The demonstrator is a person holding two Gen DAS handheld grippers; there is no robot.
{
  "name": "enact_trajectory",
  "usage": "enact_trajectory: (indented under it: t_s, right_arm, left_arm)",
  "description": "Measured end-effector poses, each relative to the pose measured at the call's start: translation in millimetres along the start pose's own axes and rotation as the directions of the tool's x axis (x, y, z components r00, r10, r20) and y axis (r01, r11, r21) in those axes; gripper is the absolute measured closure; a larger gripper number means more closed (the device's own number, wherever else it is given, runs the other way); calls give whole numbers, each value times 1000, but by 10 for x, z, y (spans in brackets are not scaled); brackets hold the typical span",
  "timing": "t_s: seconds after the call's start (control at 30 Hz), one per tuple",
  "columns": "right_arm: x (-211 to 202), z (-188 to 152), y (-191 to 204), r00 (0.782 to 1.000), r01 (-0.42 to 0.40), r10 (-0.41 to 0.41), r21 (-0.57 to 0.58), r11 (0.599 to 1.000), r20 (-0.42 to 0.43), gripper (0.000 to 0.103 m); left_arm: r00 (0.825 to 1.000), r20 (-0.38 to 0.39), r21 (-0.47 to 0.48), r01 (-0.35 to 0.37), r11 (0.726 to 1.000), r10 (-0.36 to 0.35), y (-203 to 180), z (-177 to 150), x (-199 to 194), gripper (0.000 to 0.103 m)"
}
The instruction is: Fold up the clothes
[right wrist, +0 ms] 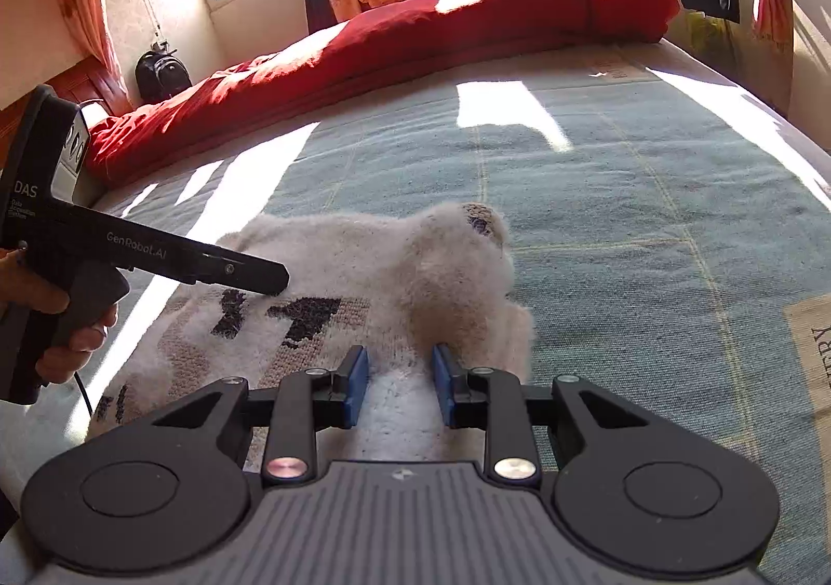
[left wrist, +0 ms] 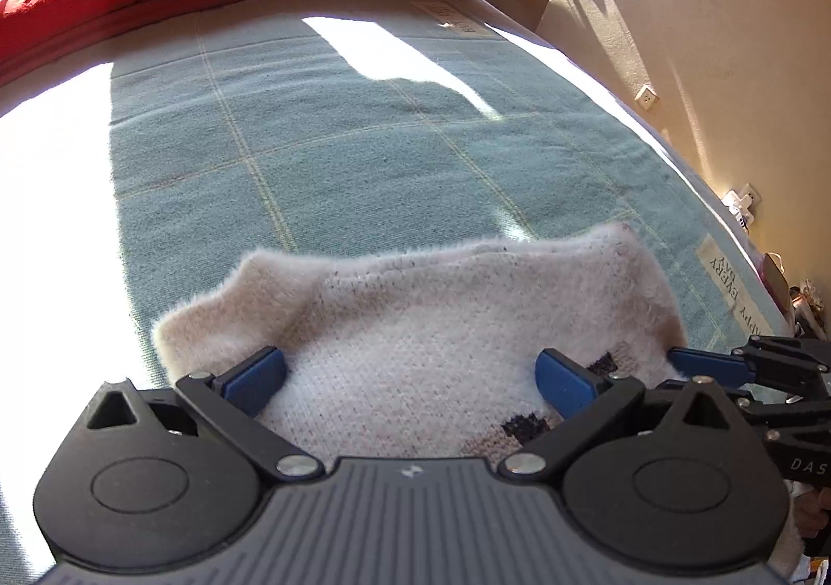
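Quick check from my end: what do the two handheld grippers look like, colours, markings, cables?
Both match. The right gripper and left gripper have blue pads on black linkage arms with silver pivot pins, over a ribbed grey body. Seen from the right wrist, the left is a black pistol-grip unit printed "DAS" and "GenRobot.AI", with a black cable below its handle.

A fuzzy cream-white knitted sweater (right wrist: 363, 273) carries a blocky black and tan pattern across its front. It lies on a pale teal woven bedspread (left wrist: 363, 128) crossed by thin yellowish grid lines. A rumpled bright red duvet (right wrist: 415, 35) sits beyond. Both grippers' pads (right wrist: 356, 388) are blue on black frames.
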State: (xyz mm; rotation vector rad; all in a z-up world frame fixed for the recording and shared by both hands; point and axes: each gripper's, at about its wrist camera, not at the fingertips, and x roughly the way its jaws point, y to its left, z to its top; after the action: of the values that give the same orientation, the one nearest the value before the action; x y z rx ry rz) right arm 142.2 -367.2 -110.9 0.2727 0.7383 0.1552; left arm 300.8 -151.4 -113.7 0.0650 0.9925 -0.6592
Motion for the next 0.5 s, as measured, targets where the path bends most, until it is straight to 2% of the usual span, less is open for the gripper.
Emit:
enact_trajectory:
  t_s: [0.23, 0.33, 0.37, 0.43, 0.5]
  right_arm:
    - [-15, 0, 24, 1000, 7, -7, -3, 1000, 6, 71]
    - [-123, 43, 50, 1000, -2, 2, 12, 1000, 8, 70]
    - [-186, 50, 80, 1000, -3, 2, 14, 1000, 13, 65]
    - [-350, 27, 184, 1000, 3, -3, -8, 1000, 21, 58]
    - [-514, -23, 297, 1000, 4, -3, -34, 999, 25, 58]
  left_arm:
    - [1000, 20, 24, -17, 1000, 16, -189, -50, -443, 1]
    - [998, 57, 28, 35, 999, -37, -382, -207, -772, 1]
    - [996, 69, 25, 52, 998, -54, -438, -275, -861, 1]
    - [993, 77, 13, 83, 996, -84, -535, -420, -972, 1]
    - [992, 72, -16, 106, 994, -105, -586, -541, -989, 1]
